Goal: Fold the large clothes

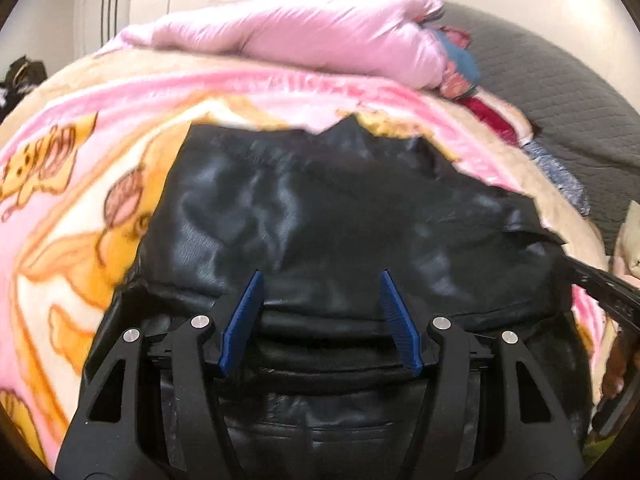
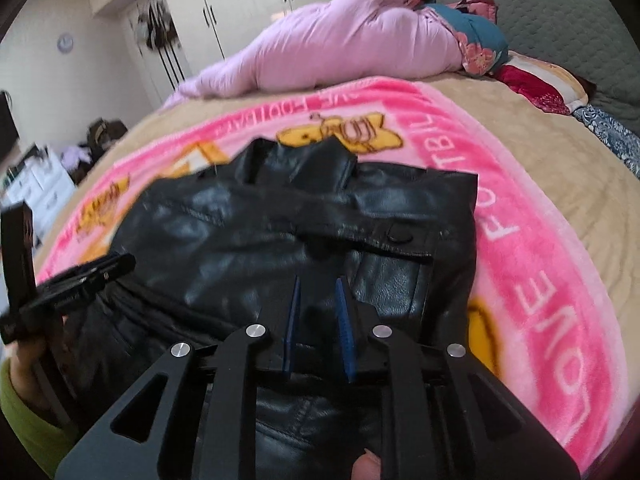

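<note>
A glossy black leather jacket (image 2: 304,240) is lying spread on the pink cartoon-print fleece blanket (image 2: 532,248) covering the bed; it is looking heavy, stiffish and slick, so gripping a seamed hem or collar edge seems wisest. The left gripper (image 1: 320,276) is hovering wide apart over the jacket, holding nothing. The right gripper (image 2: 318,284) is standing narrowly parted above the front placket, clamping nothing visible.

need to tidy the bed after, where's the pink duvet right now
The pink duvet lies bunched at the far end of the bed in both views, beyond the black leather jacket, beside a teal floral pillow.
</note>
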{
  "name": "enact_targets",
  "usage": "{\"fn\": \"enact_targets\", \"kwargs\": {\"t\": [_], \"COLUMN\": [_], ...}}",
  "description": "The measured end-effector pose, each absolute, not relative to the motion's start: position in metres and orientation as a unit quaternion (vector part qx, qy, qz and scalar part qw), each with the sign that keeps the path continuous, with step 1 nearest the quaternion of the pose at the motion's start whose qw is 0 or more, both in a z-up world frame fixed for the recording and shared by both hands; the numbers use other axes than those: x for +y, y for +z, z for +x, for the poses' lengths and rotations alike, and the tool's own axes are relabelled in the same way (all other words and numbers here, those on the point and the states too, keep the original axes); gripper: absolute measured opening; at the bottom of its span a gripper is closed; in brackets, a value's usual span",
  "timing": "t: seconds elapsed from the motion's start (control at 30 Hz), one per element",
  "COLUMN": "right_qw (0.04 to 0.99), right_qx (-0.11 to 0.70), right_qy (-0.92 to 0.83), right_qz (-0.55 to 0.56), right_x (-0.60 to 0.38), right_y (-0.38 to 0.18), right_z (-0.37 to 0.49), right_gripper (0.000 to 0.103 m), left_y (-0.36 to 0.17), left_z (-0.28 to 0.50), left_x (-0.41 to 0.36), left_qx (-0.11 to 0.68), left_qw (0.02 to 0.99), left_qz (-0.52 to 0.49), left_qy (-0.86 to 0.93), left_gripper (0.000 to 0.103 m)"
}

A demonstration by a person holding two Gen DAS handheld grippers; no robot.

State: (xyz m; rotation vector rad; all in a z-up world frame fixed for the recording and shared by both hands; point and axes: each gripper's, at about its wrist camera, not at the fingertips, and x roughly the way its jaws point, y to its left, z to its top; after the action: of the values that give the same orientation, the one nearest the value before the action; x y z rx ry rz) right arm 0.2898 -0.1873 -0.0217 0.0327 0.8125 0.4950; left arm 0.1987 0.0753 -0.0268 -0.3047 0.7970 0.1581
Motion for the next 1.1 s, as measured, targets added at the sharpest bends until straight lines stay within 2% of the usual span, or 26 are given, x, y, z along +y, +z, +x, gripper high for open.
{"fn": "enact_targets", "kwargs": {"t": [0.1,0.17,0.2,0.23,0.33,0.53,0.8,0.87,0.9,1.1], "right_qw": [0.886,0.883,0.881,0.880,0.869,0.872,0.917,0.922,0.922,0.917], "right_qx": [0.406,0.431,0.446,0.451,0.470,0.462,0.352,0.337,0.336,0.338], "right_qy": [0.222,0.178,0.150,0.143,0.156,0.159,0.184,0.188,0.192,0.214], "right_qz": [-0.011,-0.040,-0.049,-0.046,0.010,0.010,0.033,0.024,0.019,-0.009], "right_x": [-0.190,-0.193,-0.196,-0.200,-0.212,-0.214,-0.219,-0.214,-0.210,-0.182], "right_y": [-0.029,-0.042,-0.052,-0.059,-0.070,-0.062,-0.010,-0.006,-0.005,-0.009], "right_z": [0.288,0.295,0.299,0.303,0.312,0.310,0.291,0.294,0.296,0.312], "right_gripper": [0.019,0.037,0.062,0.064,0.064,0.064,0.065,0.056,0.048,0.047], "left_y": [-0.034,-0.035,-0.036,-0.037,-0.041,-0.027,0.006,0.008,0.008,-0.002], "left_z": [0.198,0.199,0.198,0.198,0.199,0.191,0.201,0.211,0.216,0.247], "left_x": [0.079,0.079,0.079,0.080,0.082,0.081,0.074,0.071,0.069,0.053], "left_qx": [0.390,0.392,0.392,0.392,0.393,0.372,0.348,0.352,0.353,0.383], "left_qw": [0.904,0.904,0.904,0.904,0.902,0.910,0.924,0.924,0.924,0.917], "left_qz": [-0.155,-0.153,-0.154,-0.156,-0.163,-0.171,-0.149,-0.139,-0.133,-0.106], "left_qy": [0.076,0.076,0.075,0.074,0.071,0.064,0.057,0.054,0.053,0.037], "left_gripper": [0.048,0.048,0.048,0.048,0.048,0.048,0.055,0.055,0.055,0.055]}}
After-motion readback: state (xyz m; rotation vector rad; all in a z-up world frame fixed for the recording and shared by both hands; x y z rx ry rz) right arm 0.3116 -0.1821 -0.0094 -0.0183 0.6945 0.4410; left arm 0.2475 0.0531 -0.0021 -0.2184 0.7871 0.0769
